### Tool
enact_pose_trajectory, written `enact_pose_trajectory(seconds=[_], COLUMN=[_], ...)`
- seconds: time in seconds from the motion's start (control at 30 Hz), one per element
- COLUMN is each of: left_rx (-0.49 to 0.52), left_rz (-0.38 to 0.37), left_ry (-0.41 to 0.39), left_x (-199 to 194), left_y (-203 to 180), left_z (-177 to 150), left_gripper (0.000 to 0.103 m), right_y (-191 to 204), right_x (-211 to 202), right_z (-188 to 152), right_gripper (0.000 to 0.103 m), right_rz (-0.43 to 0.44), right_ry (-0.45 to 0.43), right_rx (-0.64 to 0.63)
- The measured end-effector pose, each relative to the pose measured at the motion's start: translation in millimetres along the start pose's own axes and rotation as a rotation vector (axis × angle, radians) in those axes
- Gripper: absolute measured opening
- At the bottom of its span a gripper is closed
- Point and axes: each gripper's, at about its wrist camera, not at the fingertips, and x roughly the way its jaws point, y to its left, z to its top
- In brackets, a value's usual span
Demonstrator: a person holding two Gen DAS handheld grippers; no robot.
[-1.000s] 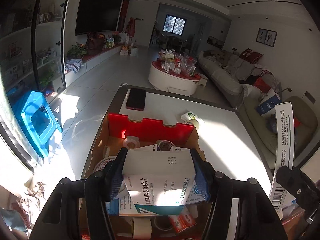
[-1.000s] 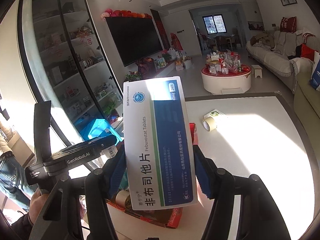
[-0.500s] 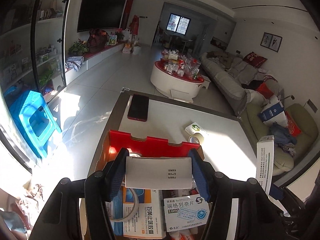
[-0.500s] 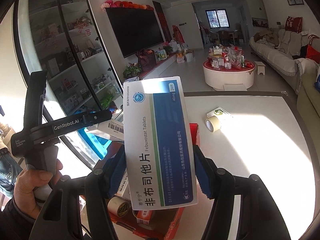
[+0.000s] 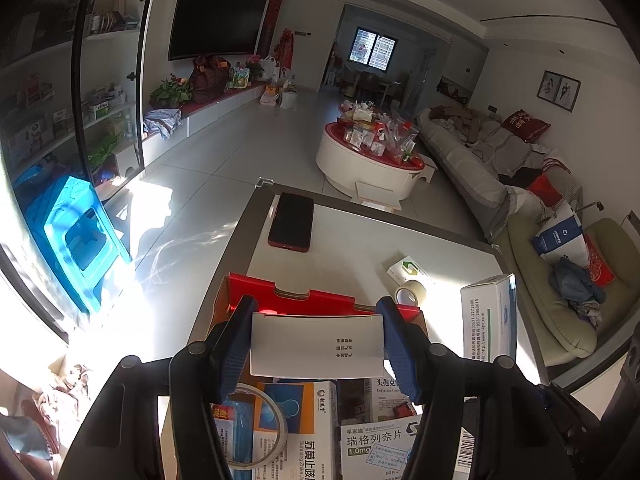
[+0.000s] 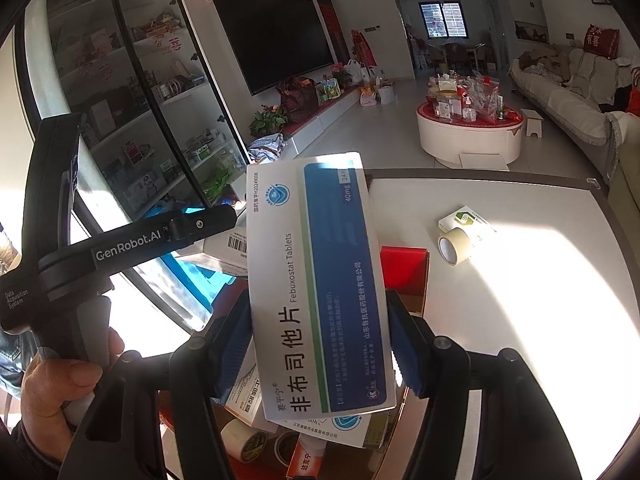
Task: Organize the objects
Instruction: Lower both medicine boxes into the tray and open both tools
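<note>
My left gripper (image 5: pixel 316 344) is shut on a white medicine box (image 5: pixel 316 344) and holds it above a red-walled cardboard box (image 5: pixel 312 300) filled with several medicine boxes and a tape roll (image 5: pixel 256 428). My right gripper (image 6: pixel 320 344) is shut on a blue and white Febuxostat tablet box (image 6: pixel 320 288), held upright above the same cardboard box (image 6: pixel 404 272). That tablet box also shows at the right of the left wrist view (image 5: pixel 488 320). The left gripper also shows at the left of the right wrist view (image 6: pixel 160 236).
On the white table (image 6: pixel 520 300) lie a roll of tan tape (image 6: pixel 454 246), a green and white box (image 6: pixel 466 220) and a dark phone (image 5: pixel 291 222). A blue stool (image 5: pixel 76 236) stands left of the table. A round coffee table (image 5: pixel 368 156) and a sofa (image 5: pixel 480 168) are beyond.
My left gripper has lifted the white box up out of the cardboard box and levelled it. My right gripper keeps its tablet box, raised slightly.
</note>
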Motion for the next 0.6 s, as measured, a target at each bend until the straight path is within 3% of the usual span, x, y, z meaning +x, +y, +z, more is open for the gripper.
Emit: enact_pose_trajectory(seconds=[0.17,0.27,0.33,0.43,0.6], left_rx=[-0.008,0.005,0.02,0.013,0.007], left_rz=[-0.003,-0.007,-0.011,-0.018,-0.031], left_ry=[-0.014,0.019,0.081,0.083,0.077], left_x=[0,10,21,22,15], left_y=[4,4,2,4,2], left_z=[5,5,2,-6,-8], left_gripper=[0.065,0.065,0.079,0.09,0.093], right_y=[-2,-3,-5,-12,-30], right_x=[2,11,15,10,0], right_z=[4,6,7,7,2], right_gripper=[0.061,0.061,0.061,0.061,0.061], right_rz=[-0.008,-0.013,-0.018,-0.024,-0.044], right_ry=[-0.002,0.023,0.039,0.02,0.01], right_rx=[0.0,0.0,0.009,0.033,0.071])
